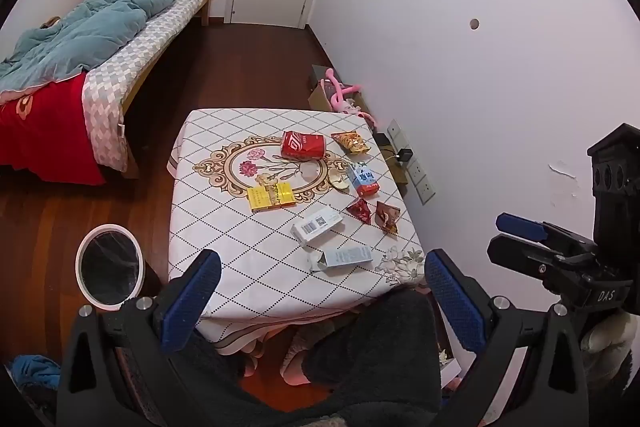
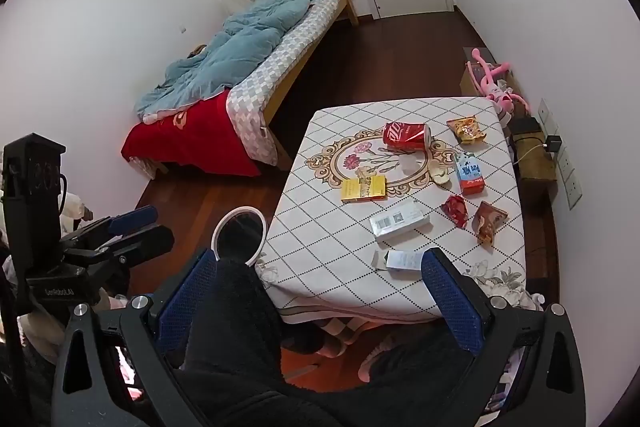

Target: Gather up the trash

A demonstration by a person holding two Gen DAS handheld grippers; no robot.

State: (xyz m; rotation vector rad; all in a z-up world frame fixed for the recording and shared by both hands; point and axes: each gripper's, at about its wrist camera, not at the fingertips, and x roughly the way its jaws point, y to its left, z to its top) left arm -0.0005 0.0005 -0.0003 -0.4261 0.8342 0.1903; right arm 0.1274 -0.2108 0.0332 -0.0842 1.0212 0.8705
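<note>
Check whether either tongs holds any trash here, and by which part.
Nothing is held. The left tongs and right tongs both stand wide open above the near table edge, with no trash between their pads.

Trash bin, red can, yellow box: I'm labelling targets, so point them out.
Trash bin (image 1: 86, 287), left wrist view, white rim.
Red can (image 2: 404, 137), right wrist view, its side.
Yellow box (image 1: 271, 197), left wrist view, top face.

The print on the white box (image 1: 317, 222) and the pale blue carton (image 1: 345, 256) on the table (image 1: 224, 227) is too small to read. In the right wrist view, a blue finger (image 2: 450, 301) covers the carton's right end. The bed (image 1: 60, 67) runs off the left edge. The bin (image 1: 108, 265) perhaps holds a dark liner; its inside is unclear.
</note>
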